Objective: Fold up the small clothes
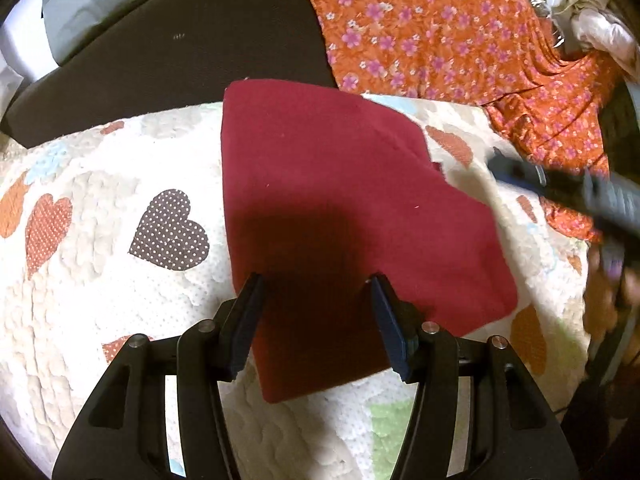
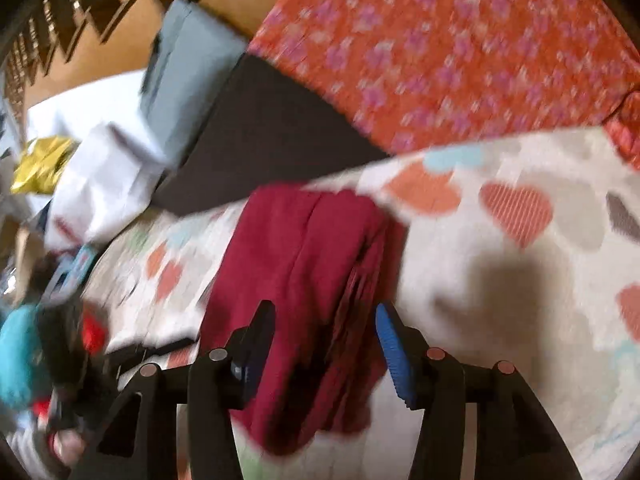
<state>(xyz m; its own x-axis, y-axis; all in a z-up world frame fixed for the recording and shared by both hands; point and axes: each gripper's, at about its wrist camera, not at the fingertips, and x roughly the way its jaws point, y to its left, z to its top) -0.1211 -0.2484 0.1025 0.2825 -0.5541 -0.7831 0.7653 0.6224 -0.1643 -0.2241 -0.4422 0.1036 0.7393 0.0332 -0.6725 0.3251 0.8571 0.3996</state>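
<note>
Folded dark red cloth (image 1: 332,208) lying flat on a heart-print quilt (image 1: 120,184), far corner at the quilt's edge beside a dark cushion (image 1: 200,40). Bare quilt open to the left and right; orange floral fabric (image 1: 440,28) crowding the far right. Left gripper (image 1: 316,284) spread above the cloth's near edge, pinching nothing. Right gripper (image 2: 326,312) spread too, over the cloth's layered side, pads off it; view blurred.

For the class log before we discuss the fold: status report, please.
Left gripper open over the dark red cloth. Right gripper open. Cloth folded flat on heart-print quilt. Orange floral fabric behind, clear.
</note>
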